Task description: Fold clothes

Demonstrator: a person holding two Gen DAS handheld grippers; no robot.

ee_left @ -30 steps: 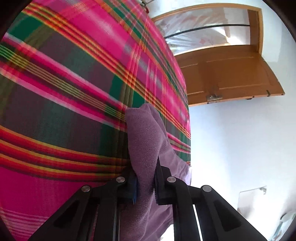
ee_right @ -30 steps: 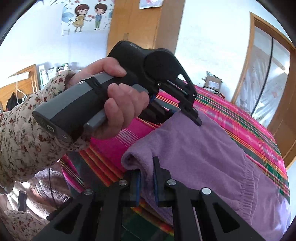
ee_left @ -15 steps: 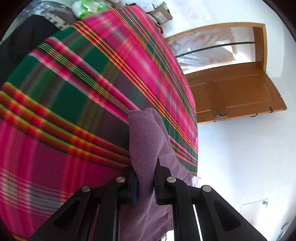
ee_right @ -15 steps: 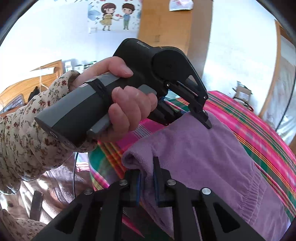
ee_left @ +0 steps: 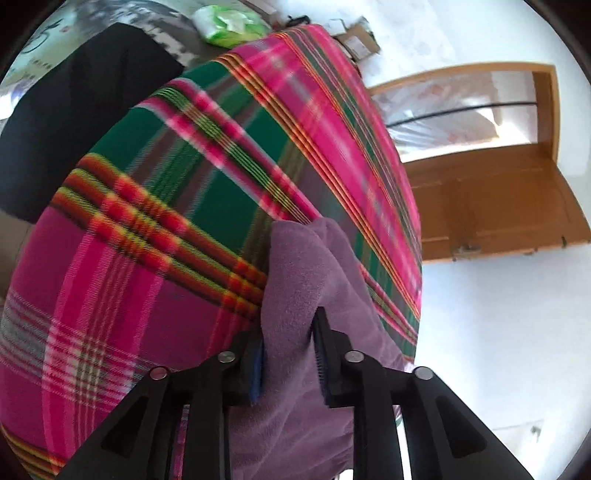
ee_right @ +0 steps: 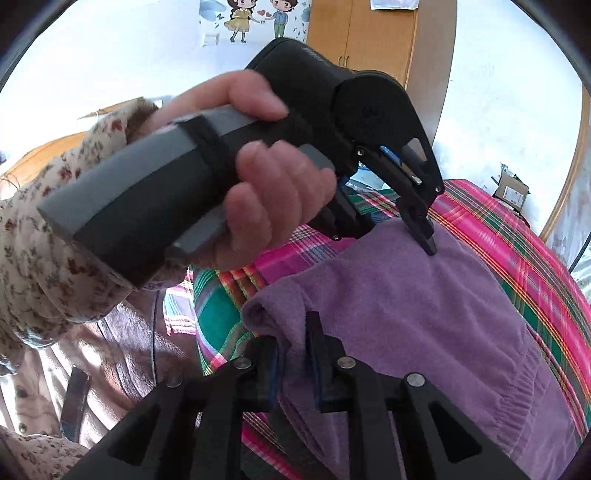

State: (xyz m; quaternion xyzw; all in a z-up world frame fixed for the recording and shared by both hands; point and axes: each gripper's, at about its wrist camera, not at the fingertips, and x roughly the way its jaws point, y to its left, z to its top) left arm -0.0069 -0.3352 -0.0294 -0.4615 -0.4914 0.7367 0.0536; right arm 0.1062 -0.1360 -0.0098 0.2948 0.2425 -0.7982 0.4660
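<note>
The left gripper [ee_left: 288, 354] has a fold of the purple garment [ee_left: 295, 280] standing between its fingers, and its jaws are opening — the right-hand pad sits against the fleece, while the blue pad on the other side shows at the fabric's edge, so the hold looks slack rather than pinched. The right gripper [ee_right: 293, 354] likewise has its jaws opening around a rolled edge of the same garment, the cloth still running up between its two narrow-set fingers and touching both. In the right wrist view the left gripper appears again from outside, held by a hand [ee_right: 273, 192] in a floral sleeve [ee_right: 48, 236], its fingertips resting down at the far edge of the purple fleece. The garment lies spread on a bed covered by a bright plaid sheet [ee_left: 147, 258] in pink, green and red, with a ribbed, gathered hem [ee_right: 517, 391] showing toward the right of the right wrist view. Beyond the bed there is a wooden door [ee_left: 487, 199], a cardboard box [ee_right: 511, 190] by the white wall — and a cartoon sticker [ee_right: 258, 18] of two figures high on the wall beside a wooden cabinet [ee_right: 373, 40].
</note>
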